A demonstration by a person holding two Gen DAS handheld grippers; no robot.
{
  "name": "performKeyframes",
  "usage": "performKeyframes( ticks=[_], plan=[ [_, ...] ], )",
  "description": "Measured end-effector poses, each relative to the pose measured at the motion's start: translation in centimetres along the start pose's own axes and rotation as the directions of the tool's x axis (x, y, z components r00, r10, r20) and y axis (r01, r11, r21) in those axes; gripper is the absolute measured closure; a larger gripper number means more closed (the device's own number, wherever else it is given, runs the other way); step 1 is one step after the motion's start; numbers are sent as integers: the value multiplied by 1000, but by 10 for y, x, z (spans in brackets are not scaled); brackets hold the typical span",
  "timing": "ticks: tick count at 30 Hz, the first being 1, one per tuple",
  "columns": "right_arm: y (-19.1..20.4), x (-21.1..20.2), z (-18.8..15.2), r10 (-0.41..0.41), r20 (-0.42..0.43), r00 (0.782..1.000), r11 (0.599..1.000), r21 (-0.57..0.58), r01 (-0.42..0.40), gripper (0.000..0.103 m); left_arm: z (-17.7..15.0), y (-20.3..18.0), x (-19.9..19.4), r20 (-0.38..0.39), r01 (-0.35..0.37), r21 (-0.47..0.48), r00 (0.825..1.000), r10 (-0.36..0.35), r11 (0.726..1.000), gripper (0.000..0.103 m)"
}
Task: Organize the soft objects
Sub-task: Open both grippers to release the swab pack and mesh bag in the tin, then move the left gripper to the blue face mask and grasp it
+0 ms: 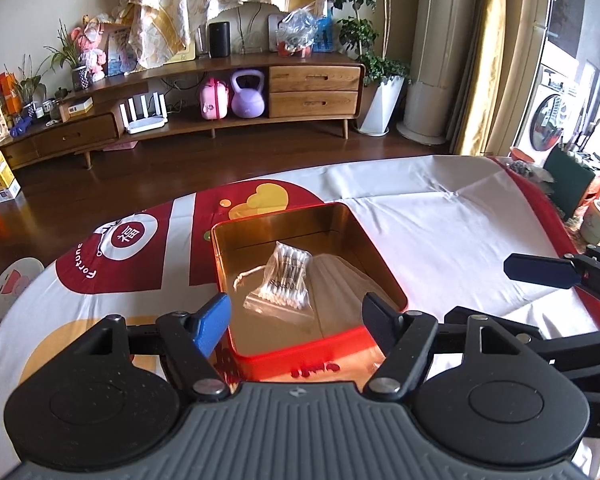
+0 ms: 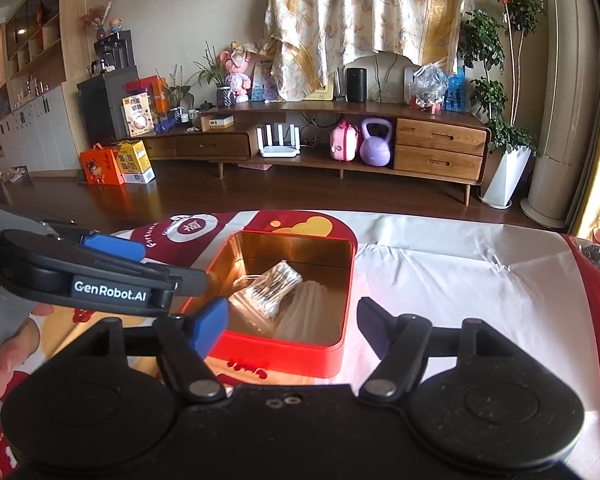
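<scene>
A red tin box with a gold inside (image 1: pixel 384 276) (image 2: pixel 346 276) stands open on the table. In it lie a clear bag of cotton swabs (image 1: pixel 286 280) (image 2: pixel 270 286), a pale folded cloth (image 1: pixel 340 284) (image 2: pixel 312 312) and a bit of string (image 1: pixel 246 276). My left gripper (image 1: pixel 296 320) is open and empty, just above the box's near edge. My right gripper (image 2: pixel 292 320) is open and empty, over the near side of the box. The right gripper's finger (image 1: pixel 540 270) shows at the right in the left wrist view.
The table carries a white and red cloth (image 1: pixel 460 220) (image 2: pixel 460 264) with a printed pattern. A mug (image 1: pixel 598 222) and clutter sit at the table's far right. Beyond is wooden floor and a TV cabinet (image 2: pixel 440 148). A hand (image 2: pixel 4 356) holds the left gripper.
</scene>
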State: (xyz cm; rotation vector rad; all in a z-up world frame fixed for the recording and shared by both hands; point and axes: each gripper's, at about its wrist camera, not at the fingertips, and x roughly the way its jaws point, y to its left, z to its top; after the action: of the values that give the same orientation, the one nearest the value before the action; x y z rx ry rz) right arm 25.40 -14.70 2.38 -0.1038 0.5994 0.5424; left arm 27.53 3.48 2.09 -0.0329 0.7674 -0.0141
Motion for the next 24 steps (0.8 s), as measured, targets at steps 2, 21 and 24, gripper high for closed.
performKeyframes(
  ticks=[2,21,24],
  plan=[
    [2,-9,-2,8,5,1000,1000,1,-8,26,-5,-1,-9,5,6,0,1000,-6,1000,29],
    [12,-62,-49,43,31,999,998,35,-44,4,-68,2,-73,112,5,-52,994,1,999,24],
    [14,-67,-59,59,35,998,998,33,-60,0,-79,2,-80,137,2,-64,991,6,998,18]
  ],
)
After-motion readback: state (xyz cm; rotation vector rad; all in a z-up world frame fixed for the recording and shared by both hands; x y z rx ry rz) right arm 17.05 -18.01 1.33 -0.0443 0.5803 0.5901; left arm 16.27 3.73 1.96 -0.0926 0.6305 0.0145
